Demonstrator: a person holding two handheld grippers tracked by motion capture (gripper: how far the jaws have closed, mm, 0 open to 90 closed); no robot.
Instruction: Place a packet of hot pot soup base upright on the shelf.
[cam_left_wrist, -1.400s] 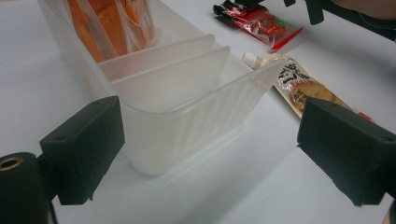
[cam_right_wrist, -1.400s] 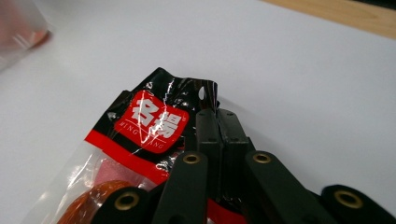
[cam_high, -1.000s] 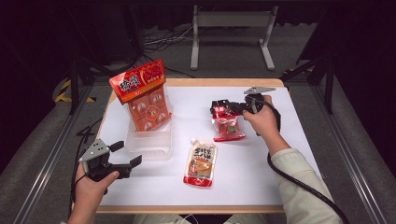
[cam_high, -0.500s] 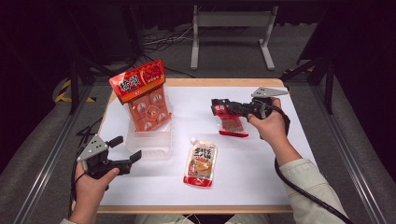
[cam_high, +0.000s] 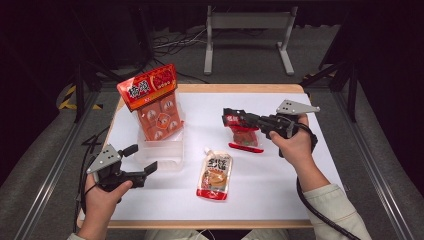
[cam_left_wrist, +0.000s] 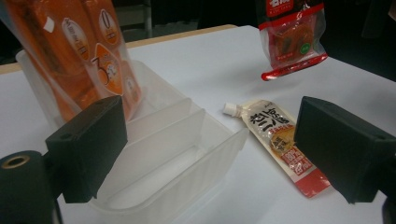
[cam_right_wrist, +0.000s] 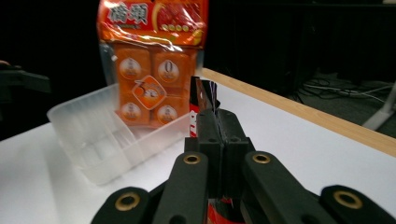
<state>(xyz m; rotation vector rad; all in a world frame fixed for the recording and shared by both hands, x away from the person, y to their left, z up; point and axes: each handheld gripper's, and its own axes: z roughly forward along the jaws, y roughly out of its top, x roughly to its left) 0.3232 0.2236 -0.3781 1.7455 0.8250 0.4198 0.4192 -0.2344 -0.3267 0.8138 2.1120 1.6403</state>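
On the white tabletop I see a clear plastic divided bin at the left, with a tall orange multipack bag standing in its far compartment and leaning back. My left gripper view shows that bin close up, its near compartments bare between the dividers, and the orange bag rising from the far end.

My left gripper sits near the bin's front left corner, just beside its near wall, with its jaws spread wide and nothing between them. In the left gripper view both black jaws frame the bin and the tabletop.

My right gripper is over the middle right of the tabletop, its jaws closed tight on the top edge of a red snack packet. The packet hangs below the jaws; in the left gripper view it is clear of the tabletop, with its lower edge above the surface. The right gripper view shows the jaws pressed together on the packet's upper seal, with the bin and orange bag beyond.

A spouted sauce pouch lies flat on the tabletop between the two grippers, just beside the bin's right side, spout pointing away from me.
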